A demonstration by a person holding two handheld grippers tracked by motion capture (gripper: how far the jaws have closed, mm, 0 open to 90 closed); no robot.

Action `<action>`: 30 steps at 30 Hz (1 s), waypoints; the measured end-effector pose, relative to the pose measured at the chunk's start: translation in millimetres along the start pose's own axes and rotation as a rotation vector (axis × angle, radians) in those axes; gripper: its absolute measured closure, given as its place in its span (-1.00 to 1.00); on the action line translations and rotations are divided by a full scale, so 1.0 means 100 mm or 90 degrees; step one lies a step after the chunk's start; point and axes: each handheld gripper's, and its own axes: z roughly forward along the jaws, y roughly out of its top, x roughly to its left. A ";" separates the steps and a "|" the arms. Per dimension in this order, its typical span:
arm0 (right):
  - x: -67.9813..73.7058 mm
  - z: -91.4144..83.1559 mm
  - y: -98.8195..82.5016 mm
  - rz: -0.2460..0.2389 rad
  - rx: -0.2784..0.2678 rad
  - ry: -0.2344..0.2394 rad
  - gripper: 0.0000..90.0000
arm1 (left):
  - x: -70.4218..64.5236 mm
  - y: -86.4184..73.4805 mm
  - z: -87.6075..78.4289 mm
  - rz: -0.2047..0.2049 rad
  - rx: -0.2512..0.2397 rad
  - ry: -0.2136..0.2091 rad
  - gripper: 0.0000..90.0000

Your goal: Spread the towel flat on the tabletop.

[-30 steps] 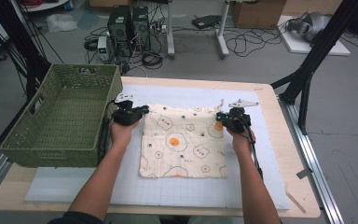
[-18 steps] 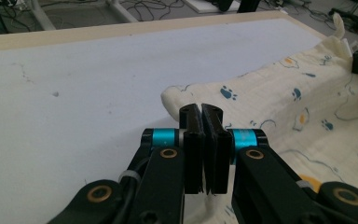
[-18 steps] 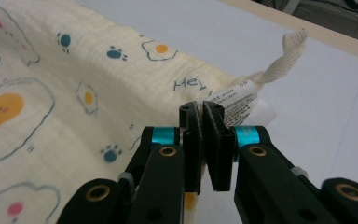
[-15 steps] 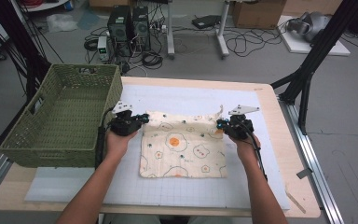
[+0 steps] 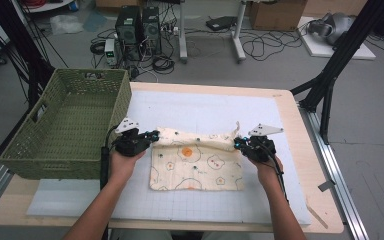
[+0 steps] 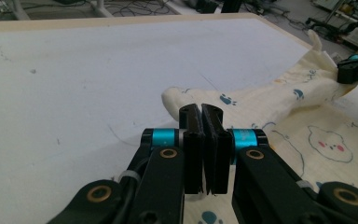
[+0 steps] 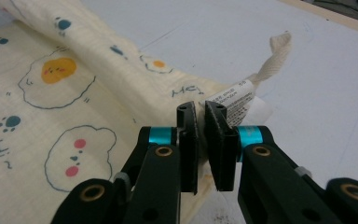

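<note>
Both grippers have carried the far edge of the cloth (image 5: 197, 162) toward the person since a second ago; the far part now lies folded over the near part, and the visible patch is shorter front to back.

Left gripper (image 5: 152, 135): jaws nearly closed, a thin gap only, pinching the cloth's far-left corner. In the left gripper view the cloth (image 6: 279, 100) runs from the jaw tips off to the right, and the left gripper (image 6: 204, 114) sits right at the fold's end.

Right gripper (image 5: 237, 143): jaws have just been opening a little, a slim gap wider than the left's. In the right gripper view the right gripper (image 7: 201, 112) has the cloth's corner edge between the jaws; can't tell if the pads press on it. White label (image 7: 237, 99) and twisted loop (image 7: 275, 53) stick out just past the tips.

Green basket (image 5: 27, 150) sits at the table's left edge, just beside the left hand (image 5: 122, 162); no items visible inside it.

Cloth lies on the white mat (image 5: 205, 107), mid-table, stretched between the two grippers, the fold line along the far side, the near edge flat and toward the person. Right hand (image 5: 267, 167) holds its gripper at the fold's right end.
</note>
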 end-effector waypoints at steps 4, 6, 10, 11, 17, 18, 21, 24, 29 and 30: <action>0.03 -0.06 -0.06 0.009 -0.006 0.002 0.83 | -0.05 -0.09 -0.06 0.013 0.000 -0.003 0.93; 0.05 -0.08 -0.11 0.008 -0.006 0.003 0.85 | -0.08 -0.13 -0.09 0.013 -0.002 -0.011 0.93; 0.09 -0.11 -0.20 0.015 -0.002 0.007 0.89 | -0.13 -0.19 -0.12 0.027 0.006 -0.014 0.93; 0.10 -0.12 -0.22 0.014 -0.003 0.008 0.91 | -0.14 -0.21 -0.12 0.027 0.006 -0.014 0.93; 0.16 -0.22 -0.31 0.024 -0.012 0.017 0.92 | -0.18 -0.31 -0.18 0.033 0.025 -0.031 0.93; 0.17 -0.24 -0.33 0.022 -0.011 0.019 0.92 | -0.19 -0.33 -0.19 0.038 0.027 -0.032 0.93; 0.21 -0.28 -0.42 0.021 -0.012 0.024 0.92 | -0.20 -0.38 -0.22 0.040 0.033 -0.037 0.93; 0.24 -0.31 -0.45 0.014 0.002 0.027 0.92 | -0.21 -0.44 -0.25 0.033 0.039 -0.039 0.93; 0.24 -0.36 -0.50 0.022 0.013 0.024 0.80 | -0.18 -0.52 -0.29 0.022 0.055 -0.037 0.89; 0.23 -0.39 -0.50 0.021 0.009 0.016 0.74 | -0.18 -0.52 -0.29 0.018 0.058 -0.036 0.80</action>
